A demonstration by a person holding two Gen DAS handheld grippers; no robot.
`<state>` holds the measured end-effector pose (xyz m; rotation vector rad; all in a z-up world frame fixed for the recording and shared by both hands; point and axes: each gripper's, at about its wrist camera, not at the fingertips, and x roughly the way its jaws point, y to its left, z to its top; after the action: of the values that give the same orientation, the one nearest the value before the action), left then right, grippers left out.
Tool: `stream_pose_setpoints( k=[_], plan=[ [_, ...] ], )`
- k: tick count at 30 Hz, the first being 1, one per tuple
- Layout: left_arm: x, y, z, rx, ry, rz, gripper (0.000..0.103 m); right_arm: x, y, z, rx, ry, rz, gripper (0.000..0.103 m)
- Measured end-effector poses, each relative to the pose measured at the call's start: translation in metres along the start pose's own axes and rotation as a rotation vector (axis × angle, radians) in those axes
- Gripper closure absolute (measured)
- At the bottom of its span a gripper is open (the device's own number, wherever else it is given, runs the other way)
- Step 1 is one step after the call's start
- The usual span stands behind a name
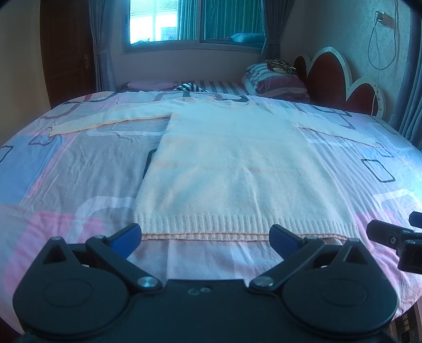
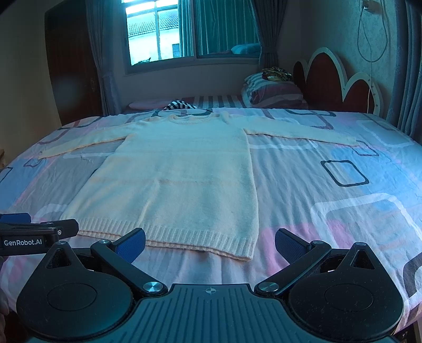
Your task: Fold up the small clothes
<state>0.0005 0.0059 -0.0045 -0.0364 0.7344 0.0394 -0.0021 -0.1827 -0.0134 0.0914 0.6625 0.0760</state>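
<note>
A cream knit sweater (image 1: 237,163) lies flat on the bed with both sleeves spread sideways and its ribbed hem nearest me. My left gripper (image 1: 205,238) hovers open just before the hem, with nothing between its blue pads. In the right wrist view the same sweater (image 2: 182,168) lies left of centre. My right gripper (image 2: 209,245) is open too, over the hem's right corner, holding nothing. Each gripper shows at the edge of the other's view: the right gripper (image 1: 401,237) and the left gripper (image 2: 34,232).
The bed sheet (image 1: 79,171) has pink, blue and grey blocks and is slightly creased. A striped pillow (image 1: 274,79) and a red scalloped headboard (image 1: 337,76) stand at the far right. A window (image 1: 195,21) with curtains is behind, with a dark door (image 1: 66,52) at left.
</note>
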Motion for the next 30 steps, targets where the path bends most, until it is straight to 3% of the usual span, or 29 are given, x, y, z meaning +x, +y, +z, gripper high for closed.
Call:
stream_pose_setpoints(
  k=[30],
  plan=[
    [-0.0003,-0.0025,-0.0010,0.002,0.002,0.016,0.001,0.0021,-0.0015,0.0002,0.000,0.001,0.005,0.000]
  ],
)
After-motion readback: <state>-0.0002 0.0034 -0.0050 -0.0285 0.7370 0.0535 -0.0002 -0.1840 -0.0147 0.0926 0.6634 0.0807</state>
